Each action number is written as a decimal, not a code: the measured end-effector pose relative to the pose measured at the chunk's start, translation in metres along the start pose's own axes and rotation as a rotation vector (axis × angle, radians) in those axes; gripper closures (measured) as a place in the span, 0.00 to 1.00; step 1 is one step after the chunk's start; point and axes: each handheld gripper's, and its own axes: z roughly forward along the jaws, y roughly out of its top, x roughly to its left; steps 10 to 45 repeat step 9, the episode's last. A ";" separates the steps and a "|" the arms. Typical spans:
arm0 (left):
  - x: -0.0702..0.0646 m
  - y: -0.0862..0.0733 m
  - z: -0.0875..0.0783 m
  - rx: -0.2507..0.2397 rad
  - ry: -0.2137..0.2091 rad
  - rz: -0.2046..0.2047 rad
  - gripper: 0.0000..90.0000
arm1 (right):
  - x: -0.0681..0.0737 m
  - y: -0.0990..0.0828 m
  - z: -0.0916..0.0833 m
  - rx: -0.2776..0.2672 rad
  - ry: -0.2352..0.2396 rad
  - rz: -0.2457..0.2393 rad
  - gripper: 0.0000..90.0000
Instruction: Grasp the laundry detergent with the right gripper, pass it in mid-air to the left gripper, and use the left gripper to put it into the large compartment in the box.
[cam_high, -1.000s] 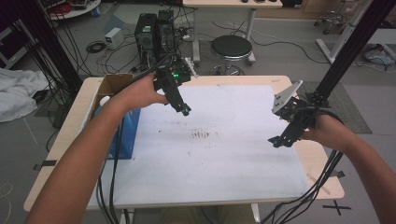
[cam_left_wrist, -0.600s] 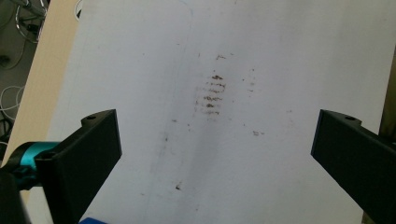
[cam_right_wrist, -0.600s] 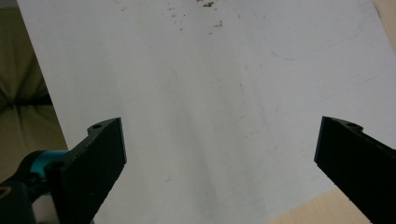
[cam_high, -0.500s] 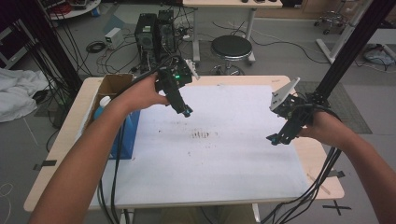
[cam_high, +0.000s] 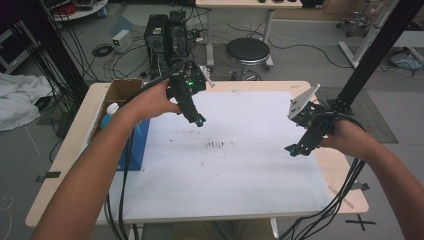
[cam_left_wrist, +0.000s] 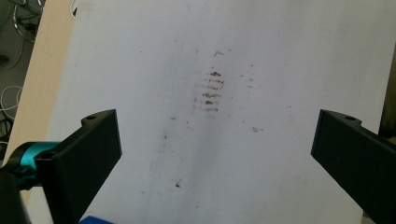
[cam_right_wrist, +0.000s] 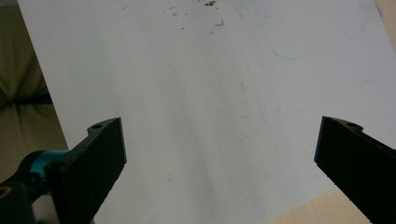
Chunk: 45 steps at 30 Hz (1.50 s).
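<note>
A white sheet (cam_high: 240, 200) covers most of the tabletop, and near its centre in the high view sits a small patch of brown smudges (cam_high: 215, 145), short streaks stacked in rows. Neither tool touches it. The left gripper (cam_high: 198, 121) hangs above the sheet just up and left of the smudges, its tip pointing down toward them; in the left gripper view the same marks (cam_left_wrist: 210, 91) lie in the upper middle of the frame, between the two black jaws, which stand wide apart with nothing between them. The right gripper (cam_high: 292, 150) is at the right of the frame, well apart from the smudges, tipped down over the sheet's right side with the grey three-cornered plate on top. Its jaws are spread wide too, empty, and in the right gripper view bare white sheet (cam_right_wrist: 196, 116) lies beneath them, with a few specks (cam_right_wrist: 210, 4) at the top edge.

At the left edge of the wooden table (cam_high: 75, 150) stands a blue box (cam_high: 135, 145), with an open cardboard box (cam_high: 120, 92) behind it and a white-capped bottle (cam_high: 111, 111) beside them. Beyond the table a black round stool (cam_high: 247, 50) stands on the floor.
</note>
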 end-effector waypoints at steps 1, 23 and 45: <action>0.000 0.000 0.000 0.001 -0.001 -0.001 0.02 | 0.000 0.000 0.000 -0.002 0.001 -0.002 0.01; 0.000 0.000 0.001 0.004 -0.002 -0.002 0.02 | 0.000 -0.001 0.000 -0.002 -0.001 0.006 0.01; 0.000 0.000 0.001 0.004 -0.002 -0.002 0.02 | 0.000 -0.001 0.000 -0.002 -0.001 0.006 0.01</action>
